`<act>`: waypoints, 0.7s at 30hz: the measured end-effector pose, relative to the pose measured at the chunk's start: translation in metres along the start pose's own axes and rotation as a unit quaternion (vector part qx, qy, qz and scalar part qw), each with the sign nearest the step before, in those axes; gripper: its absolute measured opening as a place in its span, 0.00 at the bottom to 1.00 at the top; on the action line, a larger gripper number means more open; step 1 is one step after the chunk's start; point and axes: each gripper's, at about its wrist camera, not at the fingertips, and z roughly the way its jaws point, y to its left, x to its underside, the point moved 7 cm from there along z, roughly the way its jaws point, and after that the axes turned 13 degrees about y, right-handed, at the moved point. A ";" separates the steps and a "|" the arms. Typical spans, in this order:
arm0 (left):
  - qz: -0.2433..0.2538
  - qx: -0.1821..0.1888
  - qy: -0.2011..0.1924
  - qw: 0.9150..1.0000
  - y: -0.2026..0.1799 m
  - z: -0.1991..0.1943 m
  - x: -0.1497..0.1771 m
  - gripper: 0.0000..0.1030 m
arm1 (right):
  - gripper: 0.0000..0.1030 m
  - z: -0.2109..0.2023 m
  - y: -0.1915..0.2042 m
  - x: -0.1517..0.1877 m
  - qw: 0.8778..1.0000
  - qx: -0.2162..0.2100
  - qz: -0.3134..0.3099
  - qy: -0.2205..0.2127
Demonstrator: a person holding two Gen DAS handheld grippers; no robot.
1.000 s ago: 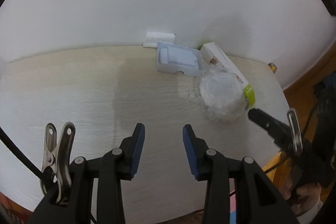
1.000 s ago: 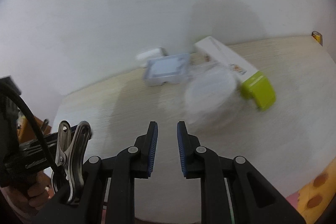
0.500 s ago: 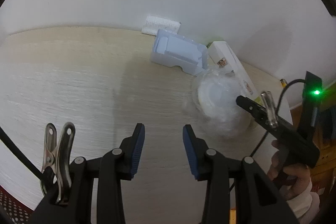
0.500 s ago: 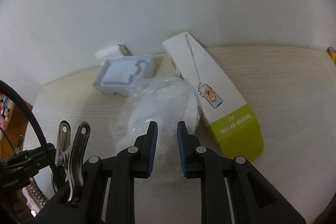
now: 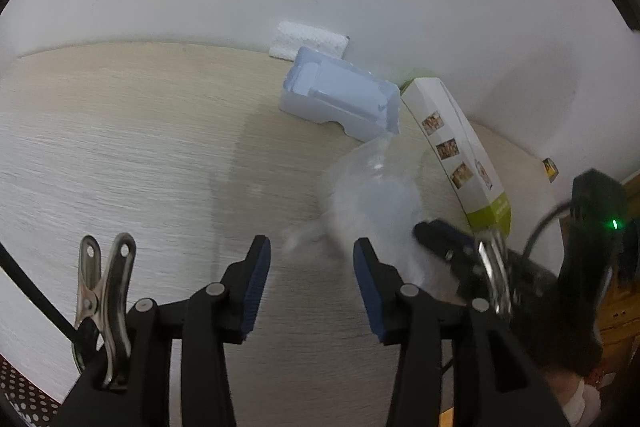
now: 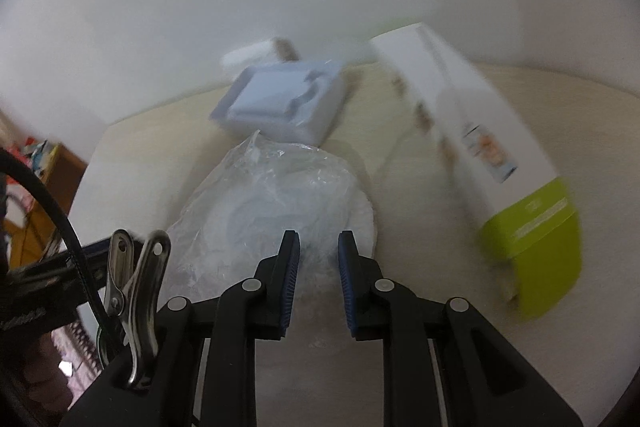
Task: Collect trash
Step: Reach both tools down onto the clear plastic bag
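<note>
Left wrist view: your left gripper (image 5: 312,267) points down at the wooden table (image 5: 120,163). Its jaws are opening, and the blue pads grip nothing; only a wisp of the clear plastic bag (image 5: 372,195) shows in the gap. The bag lies on the table just ahead and to the right, between the pale blue moulded tray (image 5: 340,103) and your right gripper (image 5: 432,231), whose tips reach the bag's near edge. A white box with a green end (image 5: 460,147) lies beside the bag. A white foam piece (image 5: 308,41) leans at the wall behind the tray.

Right wrist view: your right gripper (image 6: 319,267) sits low over the bag (image 6: 276,203). The jaws stand narrowly apart, with crumpled film visible between them; you cannot tell whether the pads press on it. The tray (image 6: 284,103) lies beyond the bag, the box (image 6: 480,139) to the right.
</note>
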 end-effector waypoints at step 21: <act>0.002 0.014 0.058 0.998 -0.007 0.033 0.012 0.55 | 0.33 0.006 -0.002 0.008 0.999 -0.034 0.031 0.025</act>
